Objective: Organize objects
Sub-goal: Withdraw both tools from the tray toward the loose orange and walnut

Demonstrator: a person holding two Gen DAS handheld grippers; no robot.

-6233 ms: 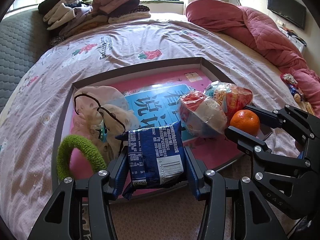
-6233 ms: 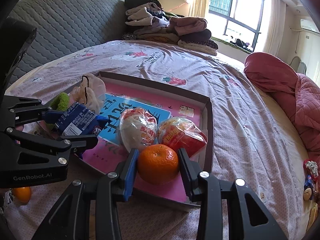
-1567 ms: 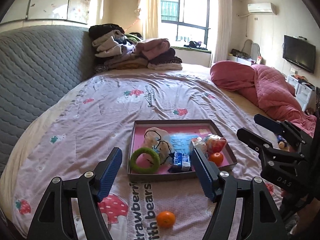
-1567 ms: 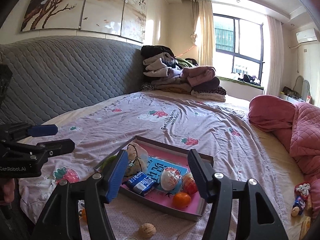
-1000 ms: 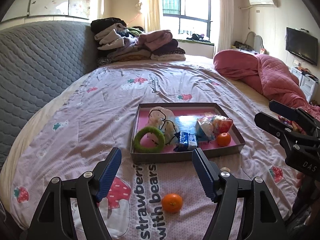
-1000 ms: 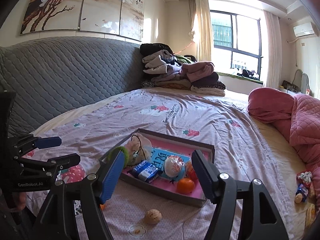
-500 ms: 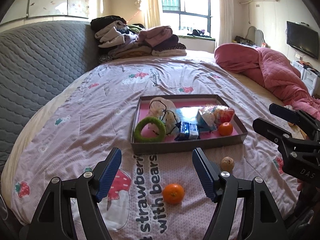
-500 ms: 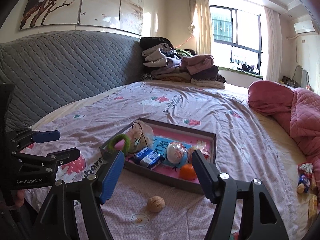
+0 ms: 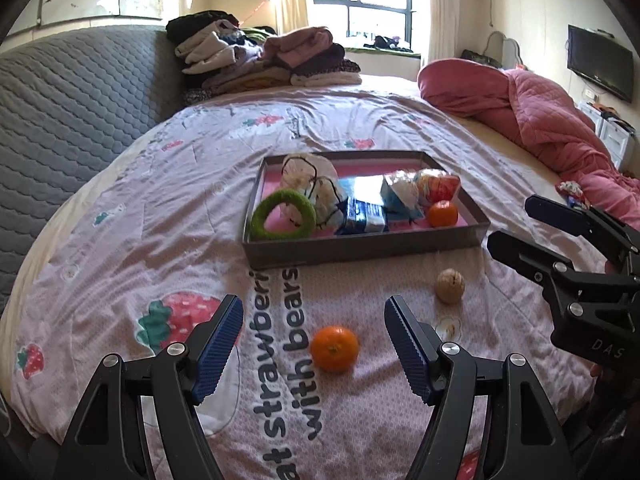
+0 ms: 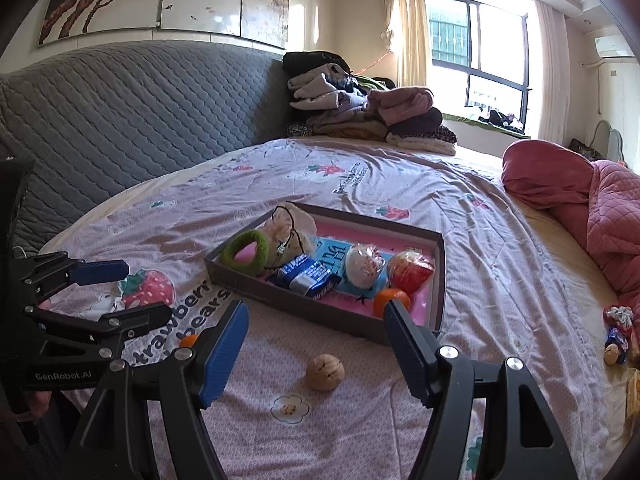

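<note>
A grey tray (image 9: 360,247) (image 10: 312,307) with a pink floor lies on the bed. In it are a green ring (image 9: 283,215), a tied bag (image 9: 316,178), a blue packet (image 9: 363,216), two wrapped snacks (image 9: 436,186) and an orange (image 9: 442,213). On the sheet in front of it lie a loose orange (image 9: 334,348) (image 10: 188,341) and a walnut (image 9: 450,286) (image 10: 325,366). My left gripper (image 9: 314,326) is open and empty, just before the loose orange. My right gripper (image 10: 316,330) is open and empty, just before the walnut.
A pile of folded clothes (image 9: 260,56) sits at the head of the bed by the grey quilted headboard (image 10: 120,108). A pink quilt (image 9: 520,108) lies bunched at the right. Small wrapped items (image 10: 618,332) lie at the bed's right edge.
Both grippers have let go of their things, pulled well back from the tray and now dip closer to the sheet. The loose orange and walnut have come into view.
</note>
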